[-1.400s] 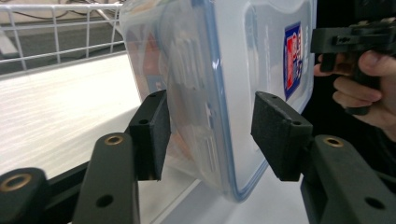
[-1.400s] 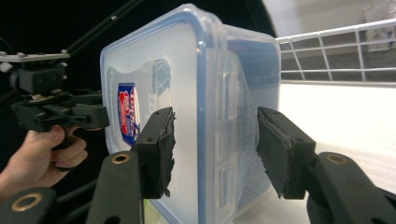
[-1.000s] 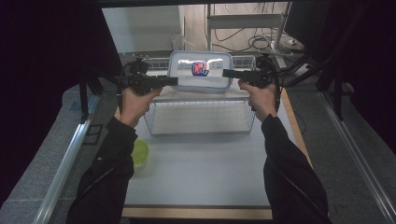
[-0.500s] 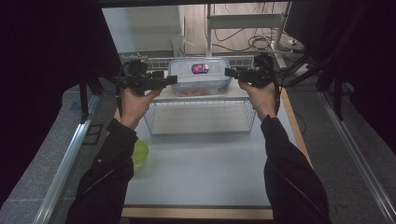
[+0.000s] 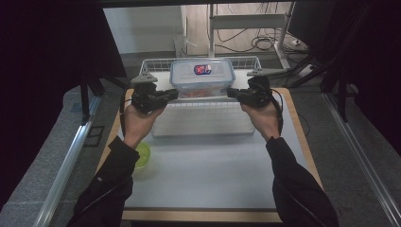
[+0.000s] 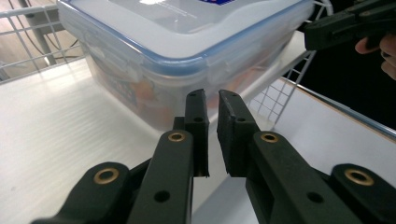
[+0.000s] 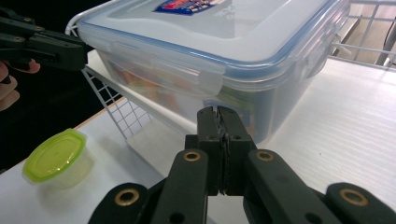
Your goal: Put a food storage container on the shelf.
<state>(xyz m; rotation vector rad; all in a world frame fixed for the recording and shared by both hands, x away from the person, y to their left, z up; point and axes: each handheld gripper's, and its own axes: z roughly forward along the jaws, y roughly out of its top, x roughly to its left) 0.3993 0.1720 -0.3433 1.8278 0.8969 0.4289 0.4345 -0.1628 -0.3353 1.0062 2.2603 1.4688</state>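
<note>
High view, nearest edge: the person's two dark sleeves are coming in from the bottom, reaching forward over the pale table (image 5: 208, 175).
Small cup: a little container with a yellow-green lid (image 5: 141, 156) is sitting on the table just beside the left forearm, well apart from the basket; in the right gripper view it is showing low at the left (image 7: 58, 156).
Left tool (image 5: 176, 93): it is being held level at the left side of the food box, pointing inward at it; in the left gripper view (image 6: 212, 105) its jaws have just been closing and are now standing almost pressed together with a thin slit between them, nothing between them, the tips sitting just in front of the box's near lower corner. Whether they are touching the box I cannot tell.
Right tool (image 5: 229, 92): it is being held level at the box's right side, mirroring the other; in the right gripper view (image 7: 218, 112) its jaws have just been closing and are pressed together on nothing, the tips near the box's wall.
Food box (image 5: 202, 75): a clear lidded box with a blue seal and a red-and-blue label is sitting inside the wire basket, toward its far end, between the two tools; orange contents are showing through the wall (image 6: 154, 88).
Wire basket (image 5: 158, 64): a white basket with a pale floor is standing on the far half of the table.
</note>
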